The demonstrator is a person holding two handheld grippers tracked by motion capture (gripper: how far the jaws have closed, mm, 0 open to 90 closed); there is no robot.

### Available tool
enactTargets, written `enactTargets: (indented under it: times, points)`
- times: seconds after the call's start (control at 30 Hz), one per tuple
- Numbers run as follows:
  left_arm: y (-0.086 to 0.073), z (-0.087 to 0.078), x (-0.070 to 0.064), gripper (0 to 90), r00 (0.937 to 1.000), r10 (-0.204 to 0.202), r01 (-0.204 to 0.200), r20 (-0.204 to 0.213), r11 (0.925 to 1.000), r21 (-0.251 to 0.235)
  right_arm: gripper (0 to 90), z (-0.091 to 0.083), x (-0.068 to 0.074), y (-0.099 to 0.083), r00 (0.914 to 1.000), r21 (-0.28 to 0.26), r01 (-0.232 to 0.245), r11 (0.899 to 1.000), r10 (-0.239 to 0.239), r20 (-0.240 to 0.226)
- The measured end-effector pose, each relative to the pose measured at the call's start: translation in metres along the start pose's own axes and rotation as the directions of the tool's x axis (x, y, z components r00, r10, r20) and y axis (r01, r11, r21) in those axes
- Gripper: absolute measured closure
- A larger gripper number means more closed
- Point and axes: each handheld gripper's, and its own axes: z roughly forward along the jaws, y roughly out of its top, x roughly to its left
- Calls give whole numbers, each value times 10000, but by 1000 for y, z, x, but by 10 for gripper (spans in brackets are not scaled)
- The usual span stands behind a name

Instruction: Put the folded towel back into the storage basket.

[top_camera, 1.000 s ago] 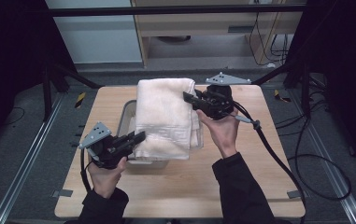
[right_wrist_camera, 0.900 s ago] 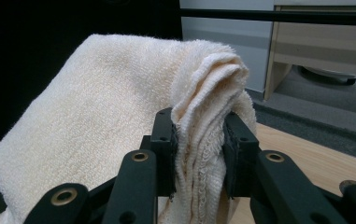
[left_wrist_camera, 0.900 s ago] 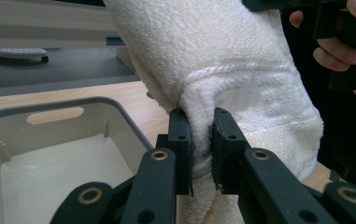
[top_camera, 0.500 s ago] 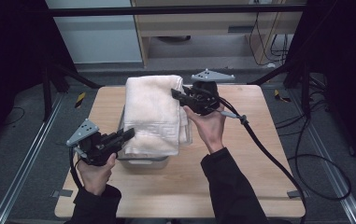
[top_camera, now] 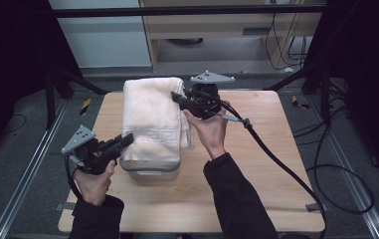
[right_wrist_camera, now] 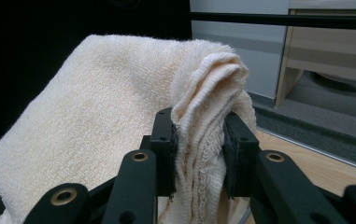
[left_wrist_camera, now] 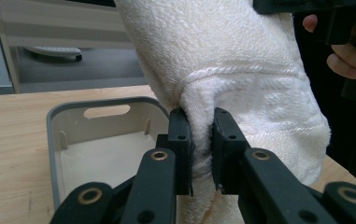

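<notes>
1. The cream terry-cloth towel (top_camera: 152, 117) is hanging over the grey plastic tub (top_camera: 149, 167), stretched between both tools.
2. The left gripper (top_camera: 123, 141) is pinching its seven-o'clock corner; the right gripper (top_camera: 176, 97) is clamping its one-o'clock fold.
3. Both have been drifting leftward since earlier.

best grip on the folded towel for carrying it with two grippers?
Pinch the towel at its thick folded edges, one gripper at each end, coming in level from the sides. That is how it is held now: the left gripper clamps a bunched fold at the near end over the bin, and the right gripper clamps the stacked layers at the far end. Layered edges give the jaws bulk to bite.
</notes>
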Motion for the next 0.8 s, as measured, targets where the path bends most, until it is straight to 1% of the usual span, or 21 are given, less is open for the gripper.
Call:
enactTargets:
  times: [0.13,0.3,0.37,0.5,0.6,0.63,0.67,0.8]
  points:
    - [0,-1,5,792,9999,-71,71,-131,10000,-21,698,9,3,2,10000,35,30,10000,-30,-11]
    - [-2,0,12,792,9994,-115,118,-316,9999,67,698,19,5,1,10000,121,12,9999,-11,-18]
    - [-4,2,16,792,9990,-109,115,-431,9999,129,698,24,6,-1,10000,185,-29,9998,29,-11]
    - [-7,5,22,792,9986,-144,159,-513,9994,292,698,33,5,-5,10000,347,-58,9994,57,39]
    - [-10,9,27,792,9982,-187,213,-569,9987,460,698,38,5,-10,9999,417,-39,9991,35,95]
    - [-12,10,31,793,9978,-258,291,-609,9982,532,698,40,4,-11,9999,441,-13,9990,9,103]
    - [-12,10,31,792,9978,-258,291,-609,9982,532,698,40,4,-11,9999,441,-13,9990,9,103]
    - [-15,12,35,792,9969,-295,345,-735,9971,673,698,50,4,-17,9999,617,-96,9980,88,141]
